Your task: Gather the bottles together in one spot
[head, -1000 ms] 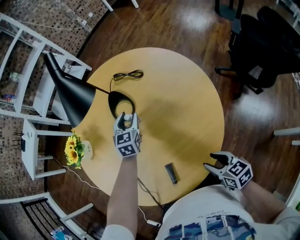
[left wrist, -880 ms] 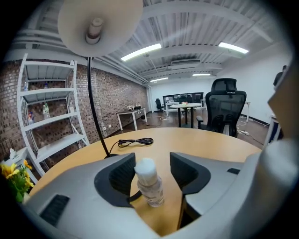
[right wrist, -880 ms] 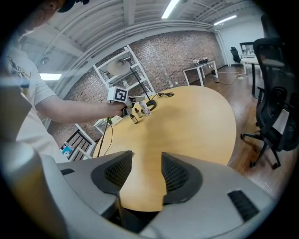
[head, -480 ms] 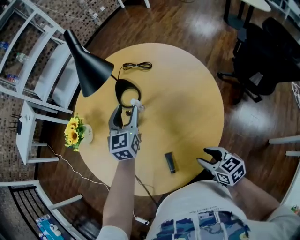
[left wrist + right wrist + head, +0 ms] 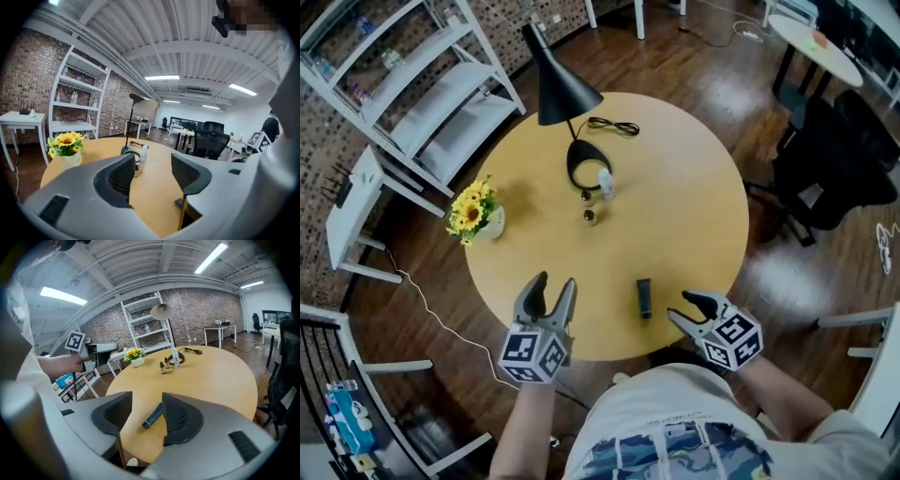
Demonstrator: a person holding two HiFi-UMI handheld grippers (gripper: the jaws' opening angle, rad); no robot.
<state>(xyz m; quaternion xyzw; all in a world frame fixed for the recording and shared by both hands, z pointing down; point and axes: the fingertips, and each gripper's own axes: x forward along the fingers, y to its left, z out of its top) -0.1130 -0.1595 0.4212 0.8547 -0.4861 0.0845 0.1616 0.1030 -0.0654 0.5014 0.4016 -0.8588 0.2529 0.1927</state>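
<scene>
A white bottle [image 5: 605,180] stands by the lamp base, with two small brown bottles [image 5: 592,217] just in front of it. They show far off in the right gripper view too: white bottle [image 5: 176,358], brown bottles [image 5: 163,367]. A dark bottle [image 5: 644,298] lies on its side near the table's front edge. My left gripper [image 5: 553,281] hangs at that edge; its jaws have just been opening and stand open with nothing between them [image 5: 152,171]. My right gripper [image 5: 680,307] is open beside the dark bottle [image 5: 152,416], not touching it.
A black lamp [image 5: 565,89] with its ring base [image 5: 579,167] and cable [image 5: 614,127] stands at the table's far side. A sunflower vase [image 5: 476,214] sits at the left rim. White shelves [image 5: 422,84] stand left, a black office chair [image 5: 834,169] right.
My left gripper let go of the white bottle beside the lamp base and drew back to the table's near edge. The right gripper came in a little towards the dark bottle.
</scene>
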